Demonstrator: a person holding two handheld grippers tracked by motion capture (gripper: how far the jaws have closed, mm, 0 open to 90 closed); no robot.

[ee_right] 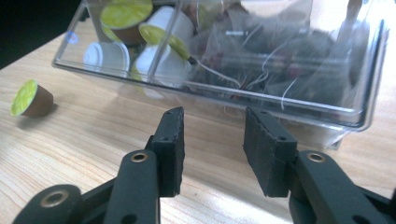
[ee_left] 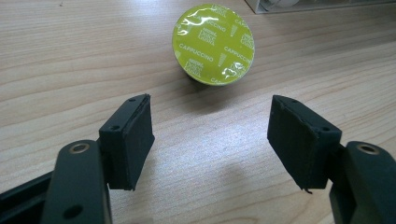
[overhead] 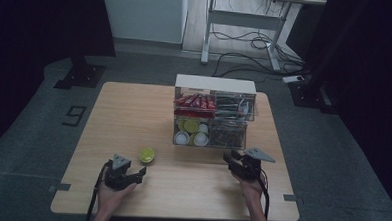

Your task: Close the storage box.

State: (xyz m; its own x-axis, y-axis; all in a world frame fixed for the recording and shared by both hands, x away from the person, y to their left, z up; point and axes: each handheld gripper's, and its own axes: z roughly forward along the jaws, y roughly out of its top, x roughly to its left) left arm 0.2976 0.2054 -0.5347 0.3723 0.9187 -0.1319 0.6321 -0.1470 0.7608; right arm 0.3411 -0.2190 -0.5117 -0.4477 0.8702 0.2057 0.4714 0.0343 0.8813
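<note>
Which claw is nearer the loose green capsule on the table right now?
Left. The left claw sits just short of the green capsule, open and pointed at it. The right claw is across the table, in front of the clear organizer.

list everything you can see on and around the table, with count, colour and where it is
loose coffee capsule: one, yellow-green foil lid printed cappuccino, brown body, on the table ahead of the left gripper
clear organiser: one, two tiers, white back, table's far middle
red packets: several, upper left compartment
capsules in organiser: several, white and yellow-green, lower left compartment
tea bags: many, dark with white strings, lower right compartment
table: one, light wood
desk: one, white frame, behind, cables on the floor
left gripper: black, jaws wide apart, empty
right gripper: black, jaws apart, empty, facing the organiser
</note>
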